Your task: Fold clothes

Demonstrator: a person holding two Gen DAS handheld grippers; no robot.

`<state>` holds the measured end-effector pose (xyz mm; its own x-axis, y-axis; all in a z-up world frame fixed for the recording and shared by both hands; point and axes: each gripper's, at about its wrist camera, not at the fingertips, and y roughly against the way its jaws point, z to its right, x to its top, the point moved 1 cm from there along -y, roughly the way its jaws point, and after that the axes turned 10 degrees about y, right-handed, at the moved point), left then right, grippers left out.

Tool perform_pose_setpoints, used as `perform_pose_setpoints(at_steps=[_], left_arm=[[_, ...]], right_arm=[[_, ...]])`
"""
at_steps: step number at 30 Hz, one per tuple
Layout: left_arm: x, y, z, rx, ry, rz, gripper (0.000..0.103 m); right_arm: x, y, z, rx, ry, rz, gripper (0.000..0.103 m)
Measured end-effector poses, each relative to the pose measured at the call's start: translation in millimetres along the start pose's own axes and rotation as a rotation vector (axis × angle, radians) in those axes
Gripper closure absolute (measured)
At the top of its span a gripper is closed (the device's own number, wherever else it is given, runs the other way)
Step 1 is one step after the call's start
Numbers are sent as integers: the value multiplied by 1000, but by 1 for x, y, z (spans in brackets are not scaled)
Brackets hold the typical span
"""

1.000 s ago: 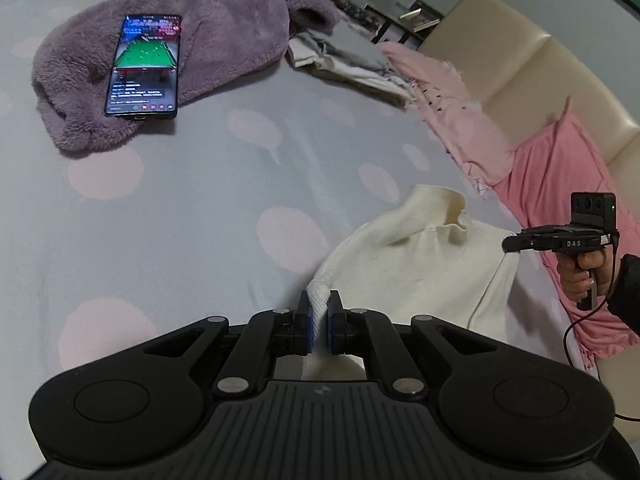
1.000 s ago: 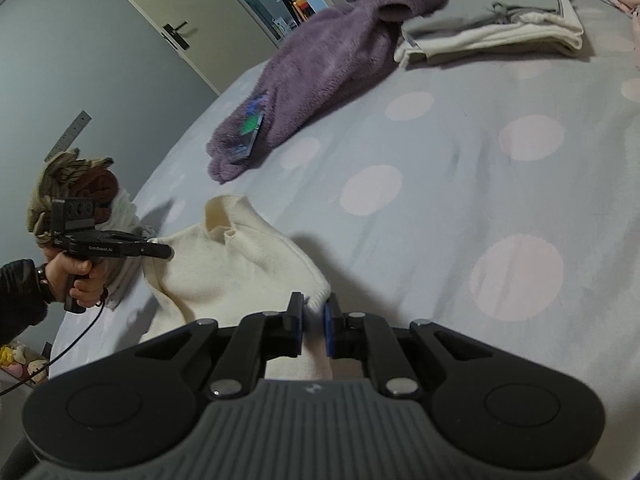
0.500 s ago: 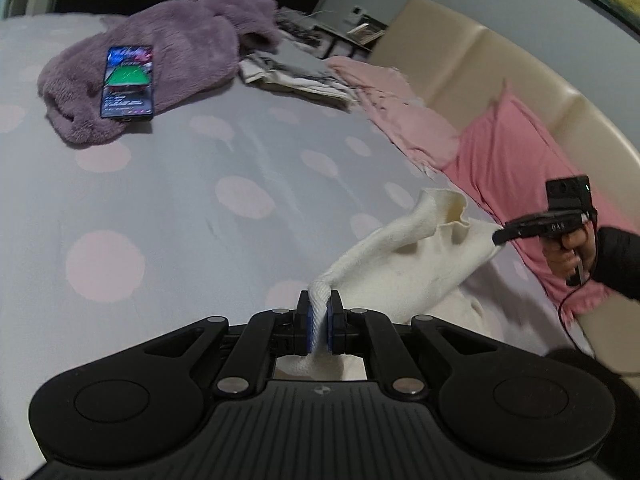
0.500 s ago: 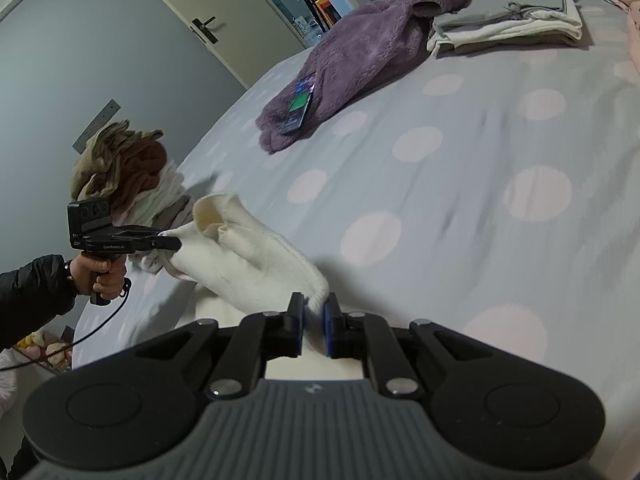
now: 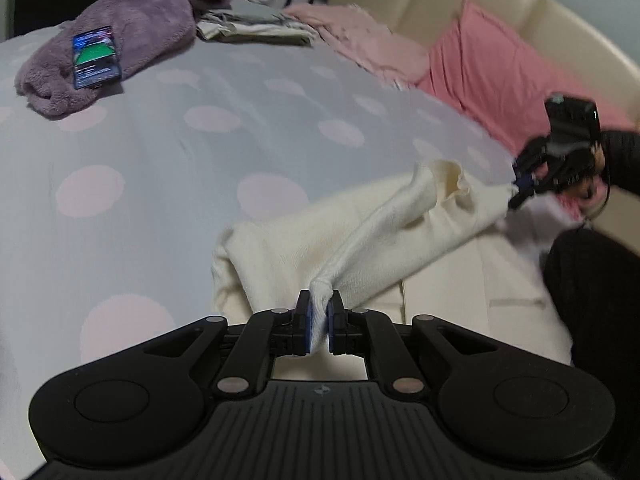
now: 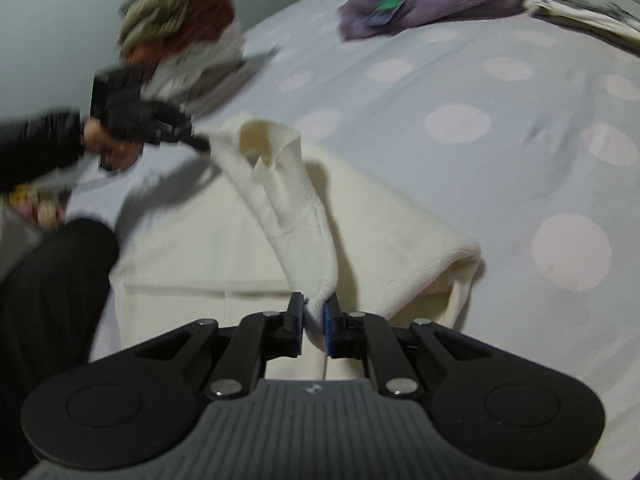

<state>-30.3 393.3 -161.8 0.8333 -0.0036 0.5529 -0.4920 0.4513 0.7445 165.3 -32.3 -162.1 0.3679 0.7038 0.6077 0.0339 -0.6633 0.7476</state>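
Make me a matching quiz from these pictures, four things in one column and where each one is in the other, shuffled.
Things:
1. phone
2. cream sweater
3. pink pillow
4. brown and olive clothes pile

Places:
A. against the beige headboard
B. at the bed's edge by the grey wall
C. on the purple fleece
D. pinched in both grippers

Pairs: 1-C, 2-D, 3-A, 4-B

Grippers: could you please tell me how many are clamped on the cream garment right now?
2. The left gripper pinches one bunched corner of the cream garment; the right gripper pinches the opposite corner. The cloth stretches between them above the bed.
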Motion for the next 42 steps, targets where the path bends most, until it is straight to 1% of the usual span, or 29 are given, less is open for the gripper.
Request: perform_pose_setpoints(at_steps=[2, 3, 4, 6, 7, 8, 9, 10, 11, 12, 16, 17, 19, 21, 22, 25, 26, 29, 31, 33, 35, 38, 40, 42], left_arm=[[-8, -3, 8, 29, -59, -38, 97], [-12, -6, 12, 49, -94, -68, 95], [-15, -9, 14, 71, -125, -95, 93], [-19, -12, 19, 96, -162, -116, 92], [-19, -12, 22, 104, -172, -119, 91], [-18, -11, 24, 112, -182, -122, 89], [-17, -10, 27, 125, -202, -134, 83], [-18, -9, 31, 141, -230, -151, 80], [-20, -7, 36, 161, -276, -168, 75], [-23, -6, 40, 181, -326, -185, 72], [-40, 4, 51, 206, -478, -277, 69], [-43, 6, 53, 210, -491, -292, 69], [-45, 13, 53, 209, -476, -285, 69], [-39, 18, 51, 204, -414, -237, 69], [-35, 19, 50, 201, -373, -204, 68], [-25, 18, 51, 208, -253, -96, 58], [-22, 17, 52, 213, -215, -57, 57], [-22, 6, 61, 153, -134, 14, 58], [-26, -8, 71, 138, -154, -1, 58], [-31, -26, 78, 191, -189, -39, 58], [-38, -39, 79, 231, -183, -80, 60], [-44, -43, 83, 243, -182, -82, 60], [-43, -40, 84, 242, -181, -95, 60], [-39, -32, 85, 246, -148, -78, 60]], right_arm=[[-2, -3, -3, -15, 27, -22, 91], [-3, -4, -4, -21, 28, -24, 91], [-5, -5, -5, -27, 29, -26, 89], [-6, -10, -7, -32, 24, -57, 82], [-6, -12, -8, -32, 26, -74, 74], [-6, -13, -9, -36, 33, -84, 69], [-6, -13, -10, -41, 39, -90, 66], [-5, -11, -11, -44, 39, -87, 66], [-4, -9, -10, -48, 35, -79, 66], [-4, -6, -10, -54, 30, -67, 66], [2, 5, -9, -60, 18, -18, 66], [4, 5, -10, -56, 20, -11, 66], [9, 4, -13, -48, 32, 0, 65], [13, -2, -20, -43, 46, 0, 64], [16, -6, -23, -41, 54, -2, 64], [23, -21, -34, -43, 88, -19, 64], [26, -27, -39, -45, 105, -26, 64], [29, -42, -48, -30, 139, -40, 64], [30, -52, -52, -27, 161, -56, 64], [31, -61, -56, -25, 176, -70, 64], [29, -69, -56, -19, 168, -78, 64], [21, -82, -58, -14, 155, -128, 64], [16, -86, -63, -19, 171, -160, 63], [15, -81, -66, -18, 170, -145, 63]])
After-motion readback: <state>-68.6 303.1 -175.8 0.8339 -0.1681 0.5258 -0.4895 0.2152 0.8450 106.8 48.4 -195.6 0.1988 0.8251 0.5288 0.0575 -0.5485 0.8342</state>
